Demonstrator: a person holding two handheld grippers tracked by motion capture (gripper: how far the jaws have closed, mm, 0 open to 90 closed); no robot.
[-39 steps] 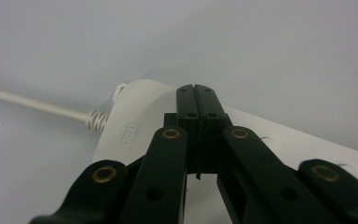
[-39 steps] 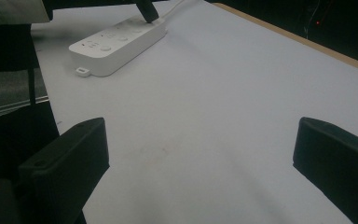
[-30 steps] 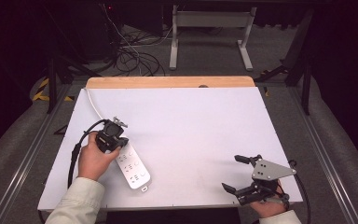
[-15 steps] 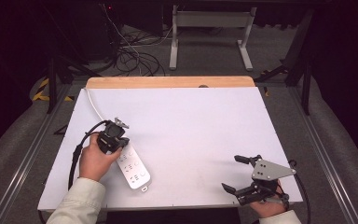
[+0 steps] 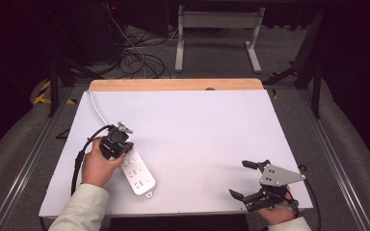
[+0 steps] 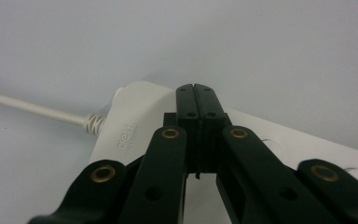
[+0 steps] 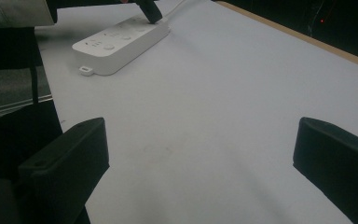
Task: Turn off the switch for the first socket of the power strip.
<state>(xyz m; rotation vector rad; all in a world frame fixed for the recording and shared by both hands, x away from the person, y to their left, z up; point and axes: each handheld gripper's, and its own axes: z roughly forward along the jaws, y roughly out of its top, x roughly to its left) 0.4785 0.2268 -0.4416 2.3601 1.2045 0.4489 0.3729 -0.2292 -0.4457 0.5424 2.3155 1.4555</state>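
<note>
- The power strip lies flat on the left part of the white tabletop, slanted, with its cord end toward the far left and its other end toward the near edge.
- Its white cord runs from the cord end toward the far left corner of the tabletop.
- The left gripper sits over the cord end of the strip, held by the left hand, whose pale sleeve comes in from the bottom.
- In the left gripper view, the left gripper has its jaws pressed together with no gap between them; the tips rest on the top face of the strip, just beside where the cord enters it. Nothing sits between the jaws.
- The right gripper is at the near right corner of the tabletop, well apart from the strip, with the grey plate on top.
- Its jaws stand wide apart, with bare tabletop between them.
- In the right gripper view, the strip shows far off, with the left gripper's black tip on its far end.
</note>
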